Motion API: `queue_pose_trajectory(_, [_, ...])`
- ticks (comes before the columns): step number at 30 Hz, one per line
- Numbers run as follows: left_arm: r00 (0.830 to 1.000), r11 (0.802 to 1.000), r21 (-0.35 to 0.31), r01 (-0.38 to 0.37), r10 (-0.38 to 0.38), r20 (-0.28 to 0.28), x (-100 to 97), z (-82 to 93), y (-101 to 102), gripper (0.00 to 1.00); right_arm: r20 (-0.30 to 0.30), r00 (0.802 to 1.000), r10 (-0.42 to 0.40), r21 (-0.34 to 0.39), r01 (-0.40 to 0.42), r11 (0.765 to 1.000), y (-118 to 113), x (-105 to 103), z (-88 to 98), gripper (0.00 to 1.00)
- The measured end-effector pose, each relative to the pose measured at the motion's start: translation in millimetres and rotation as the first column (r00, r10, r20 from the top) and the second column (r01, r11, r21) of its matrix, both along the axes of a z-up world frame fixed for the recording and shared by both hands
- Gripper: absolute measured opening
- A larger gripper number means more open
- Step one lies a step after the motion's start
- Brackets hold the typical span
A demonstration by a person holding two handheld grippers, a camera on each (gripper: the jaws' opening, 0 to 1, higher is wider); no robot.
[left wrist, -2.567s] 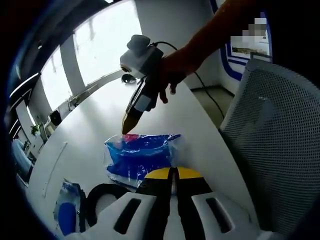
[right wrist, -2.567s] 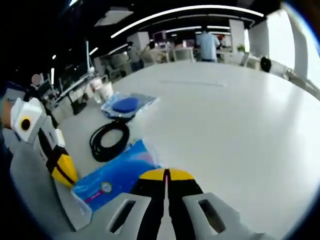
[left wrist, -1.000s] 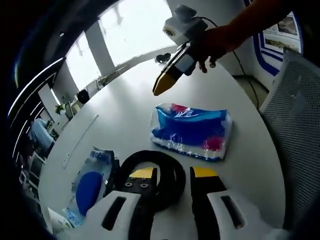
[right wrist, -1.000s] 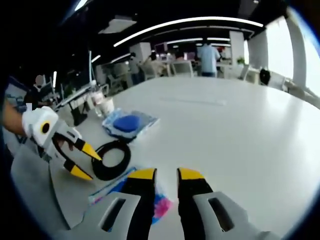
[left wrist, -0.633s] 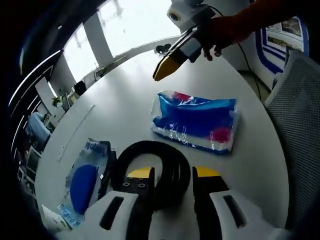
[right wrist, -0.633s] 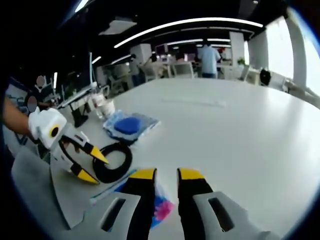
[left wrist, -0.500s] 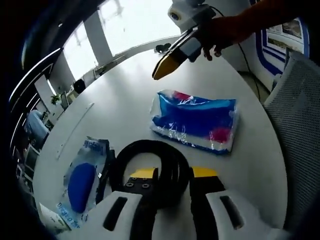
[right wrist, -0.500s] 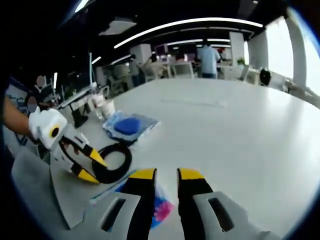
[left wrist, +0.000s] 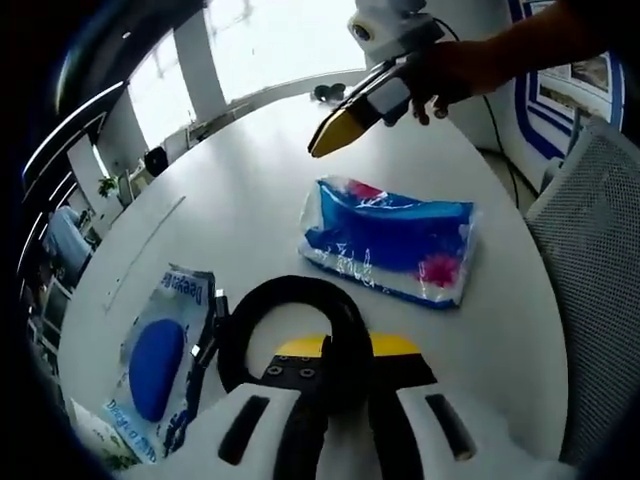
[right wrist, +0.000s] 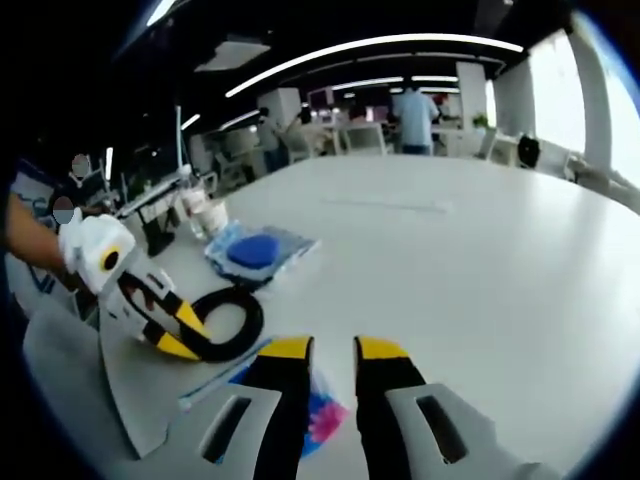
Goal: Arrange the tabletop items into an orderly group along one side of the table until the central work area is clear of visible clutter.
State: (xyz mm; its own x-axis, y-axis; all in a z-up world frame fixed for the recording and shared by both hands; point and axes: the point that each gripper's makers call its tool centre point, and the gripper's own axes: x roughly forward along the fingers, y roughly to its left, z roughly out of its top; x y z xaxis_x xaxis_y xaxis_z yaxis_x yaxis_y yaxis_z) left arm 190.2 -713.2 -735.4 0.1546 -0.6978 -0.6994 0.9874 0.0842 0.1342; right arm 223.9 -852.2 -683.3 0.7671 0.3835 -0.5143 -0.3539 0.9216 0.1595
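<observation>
A black cable coil (left wrist: 290, 290) lies on the white table (left wrist: 250, 180), and my left gripper (left wrist: 345, 348) is shut on its near arc. Beyond it rests a blue and pink plastic packet (left wrist: 390, 240). Left of the coil is a clear bag holding a blue disc (left wrist: 160, 355). My right gripper (left wrist: 328, 138), held by a hand, hovers above the packet's far side. In the right gripper view my right gripper (right wrist: 333, 350) stands open over the packet (right wrist: 322, 415), with nothing between its jaws. To its left, the left gripper (right wrist: 178, 330) pinches the coil (right wrist: 250, 312), and the disc bag (right wrist: 255, 250) lies behind.
A grey mesh chair (left wrist: 590, 250) stands at the table's edge next to the packet. A thin pale strip (right wrist: 385, 203) lies far out on the table. Cups (right wrist: 205, 212) stand near the table's edge behind the disc bag. People stand at desks in the background.
The left jaws, open around the coil's arc half a second ago, have shut on it. The right gripper opened after 2.6 s ago and has stayed hovering above the packet.
</observation>
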Motion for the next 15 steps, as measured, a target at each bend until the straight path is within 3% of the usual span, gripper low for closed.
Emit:
queue_pose_trajectory(3, [1.0,1.0,-0.014,-0.003,0.003,-0.012,-1.4,2.5,-1.8,0.07,0.0,1.0,0.0,0.002,0.0,1.0,0.2,-0.1,0.4,0.13])
queue_pose_trajectory(15, [1.0,1.0,-0.018,0.005,-0.004,0.025,-5.5,11.7,3.5,0.04,0.02,1.0,0.022,0.02,-0.022,1.0,7.9,-1.4,7.2,0.15])
